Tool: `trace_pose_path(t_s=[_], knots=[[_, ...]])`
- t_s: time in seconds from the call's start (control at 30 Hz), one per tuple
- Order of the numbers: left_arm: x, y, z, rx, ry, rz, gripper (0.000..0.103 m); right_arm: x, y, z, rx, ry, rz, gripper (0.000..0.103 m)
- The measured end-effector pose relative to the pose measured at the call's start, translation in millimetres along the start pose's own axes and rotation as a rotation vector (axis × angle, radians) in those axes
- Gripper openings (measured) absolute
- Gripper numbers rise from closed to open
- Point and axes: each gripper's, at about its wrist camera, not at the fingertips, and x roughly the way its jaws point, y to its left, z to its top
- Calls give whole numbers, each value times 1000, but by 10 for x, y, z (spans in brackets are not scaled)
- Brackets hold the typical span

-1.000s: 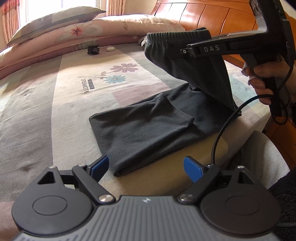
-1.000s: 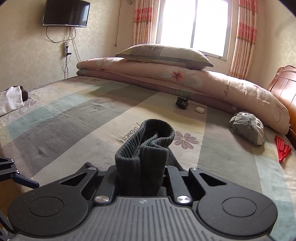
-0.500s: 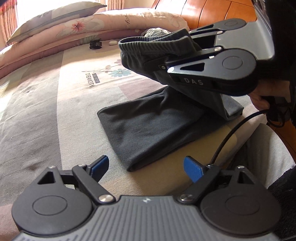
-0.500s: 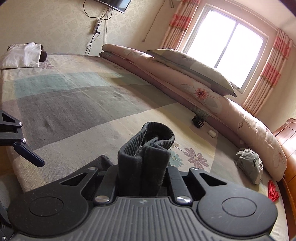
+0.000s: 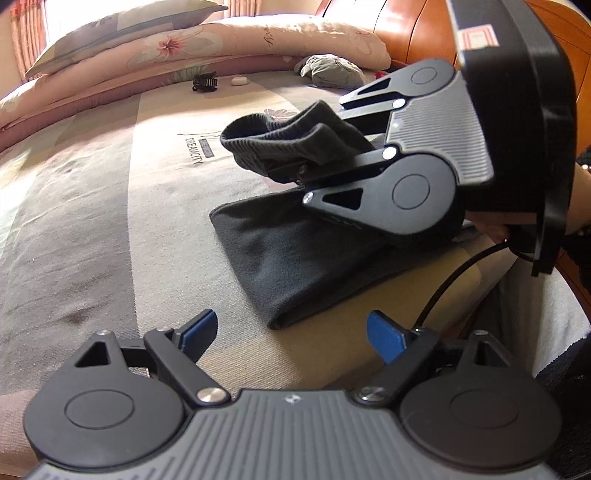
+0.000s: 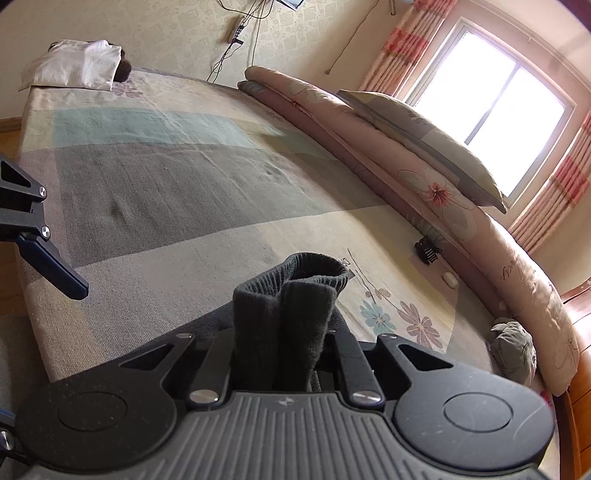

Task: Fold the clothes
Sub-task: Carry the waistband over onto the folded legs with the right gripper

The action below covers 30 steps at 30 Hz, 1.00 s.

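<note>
A dark grey garment [image 5: 295,258] lies folded flat on the striped bed sheet [image 5: 92,206], close to the bed's front edge. Its ribbed waistband [image 5: 280,140] is lifted over the flat part, bunched between the fingers of my right gripper [image 5: 317,140], which is shut on it. In the right wrist view the waistband [image 6: 295,302] stands up out of the right gripper [image 6: 284,343]. My left gripper [image 5: 291,334] hovers open just in front of the garment's near fold, with nothing between its blue pads [image 5: 201,330]. One of its fingers [image 6: 55,266] shows at the left edge of the right wrist view.
A rolled floral quilt [image 5: 229,40] and pillow [image 5: 122,26] line the far side. A black hair clip [image 5: 205,82], a small white object [image 5: 239,79] and a grey plush toy [image 5: 332,70] lie near them. The wooden headboard [image 5: 417,33] stands at right; white folded cloth [image 6: 74,68] sits far off.
My right gripper has carried the waistband left and lower over the flat part of the garment while rolling. The left gripper has stayed open in place.
</note>
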Motion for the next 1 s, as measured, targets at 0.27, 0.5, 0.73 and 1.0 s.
trace_pose_path(t_s=[0.27,0.5,0.73,1.0], knots=[[14,-6,1,0,-2,-3,88,49,34,-8,15,12,43,15],[21,26,-21,-12,0,0,88,86,89,-7,6,19,58,15],[77,42,-45,-23,14,-5,88,158,207,-86,-19,20,101,25],[94,52,-82,-24,19,-14,88,184,278,-254,-55,66,153,50]])
